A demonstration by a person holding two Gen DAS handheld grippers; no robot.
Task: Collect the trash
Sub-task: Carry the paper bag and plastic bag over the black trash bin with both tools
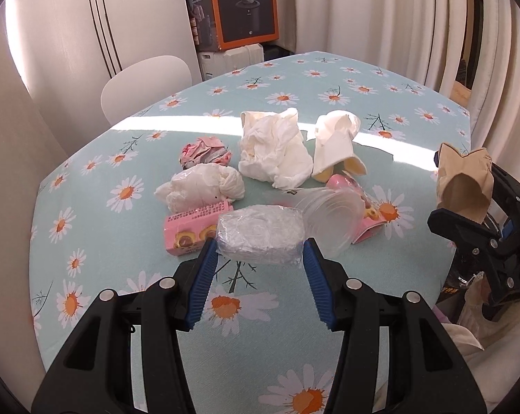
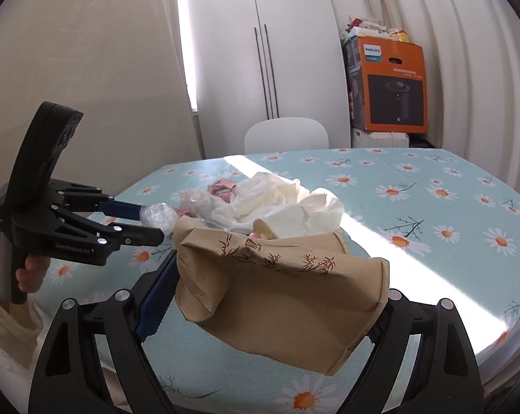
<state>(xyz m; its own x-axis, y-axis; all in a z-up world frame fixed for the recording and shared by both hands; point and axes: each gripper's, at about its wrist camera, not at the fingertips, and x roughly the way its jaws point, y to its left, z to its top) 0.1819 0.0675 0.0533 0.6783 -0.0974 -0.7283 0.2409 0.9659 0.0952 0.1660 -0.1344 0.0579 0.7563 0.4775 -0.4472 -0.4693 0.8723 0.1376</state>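
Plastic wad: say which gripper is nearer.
Left. The left gripper brackets the plastic wad; the right gripper is off to its right, holding a paper cup.

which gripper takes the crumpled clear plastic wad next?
Left. The left gripper is open, straddling the crumpled clear plastic wad. The right gripper is shut on a crushed brown paper cup.

A table (image 1: 87,227) has a light blue cloth with daisies on it. A bright strip of sunlight lies across the cloth. Behind the table stands a white chair (image 1: 146,82) and a tall white cupboard (image 2: 260,51). An orange box (image 1: 242,7) sits in the corner beside white curtains (image 1: 380,17).
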